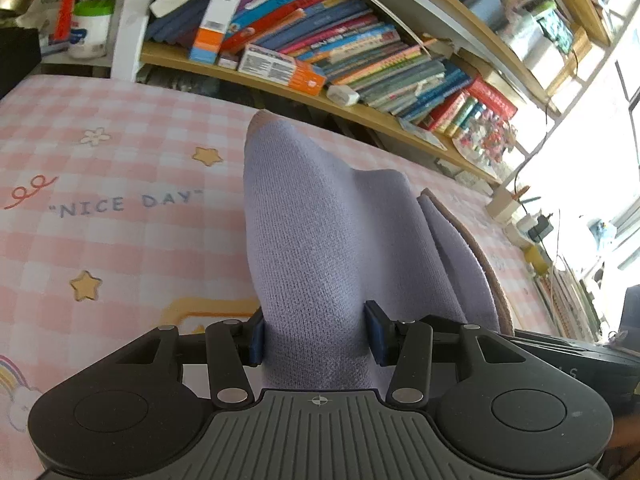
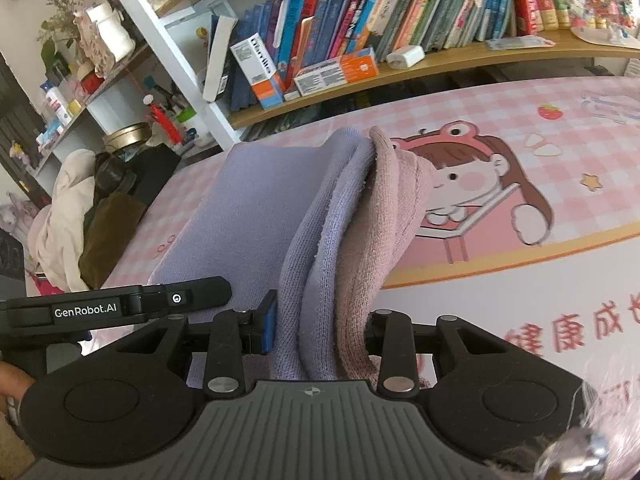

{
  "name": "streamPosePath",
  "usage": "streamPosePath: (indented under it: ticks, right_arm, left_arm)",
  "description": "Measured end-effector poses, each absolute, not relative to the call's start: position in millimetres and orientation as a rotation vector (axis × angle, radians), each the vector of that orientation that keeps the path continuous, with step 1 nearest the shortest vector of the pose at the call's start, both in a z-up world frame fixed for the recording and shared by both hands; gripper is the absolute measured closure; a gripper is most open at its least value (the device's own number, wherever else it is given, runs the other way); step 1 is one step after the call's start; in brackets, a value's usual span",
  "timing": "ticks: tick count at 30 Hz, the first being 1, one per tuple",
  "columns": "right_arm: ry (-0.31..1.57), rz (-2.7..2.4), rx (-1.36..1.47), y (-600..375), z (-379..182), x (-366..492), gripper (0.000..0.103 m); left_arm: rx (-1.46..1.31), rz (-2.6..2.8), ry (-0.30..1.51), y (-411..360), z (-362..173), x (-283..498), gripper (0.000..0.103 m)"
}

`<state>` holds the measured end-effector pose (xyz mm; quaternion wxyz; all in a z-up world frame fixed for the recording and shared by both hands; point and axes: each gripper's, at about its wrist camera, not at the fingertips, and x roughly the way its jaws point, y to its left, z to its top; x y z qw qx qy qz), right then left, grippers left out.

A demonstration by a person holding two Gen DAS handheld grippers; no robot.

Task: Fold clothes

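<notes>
the left gripper (image 1: 318,334) and right gripper (image 2: 316,330) each clamp bunched lavender garment (image 1: 320,220); thick, uneven layers may slip free, spoiling the fold on the pink mat (image 1: 120,220)

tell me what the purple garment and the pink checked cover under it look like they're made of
Purple garment: a soft knit, likely cotton or fleece; fine looped texture, matte, with a dusty pink reverse showing where it folds. Pink checked cover: smooth printed sheet, possibly vinyl or coated fabric; it lies flat with a slight sheen and crisp cartoon print.
</notes>
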<state>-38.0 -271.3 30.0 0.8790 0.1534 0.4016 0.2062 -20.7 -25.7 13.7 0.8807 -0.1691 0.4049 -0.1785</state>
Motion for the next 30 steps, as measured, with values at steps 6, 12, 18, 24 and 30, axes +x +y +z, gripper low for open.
streamPosePath:
  ticks: [6,12,18,24,30]
  right_arm:
    - [0.806,0.490,0.274,-236,36,-1,0.072]
    - [0.797,0.538,0.231,-200,30,61,0.071]
    - [0.779,0.541,0.243,-167,14,123,0.071]
    - [0.758,0.539,0.229,-149,-5,165,0.071]
    - [0.742,0.528,0.225,-144,-22,181,0.070]
  left_arm:
    - [-0.384,-0.340,0.798,12,14,4,0.057]
    - [-0.365,-0.313,0.767,47,7,55,0.057]
    - [-0.353,-0.263,0.761,69,-2,113,0.057]
    - [-0.346,-0.216,0.753,77,-17,151,0.057]
    - [-0.347,-0.198,0.747,83,-31,165,0.055]
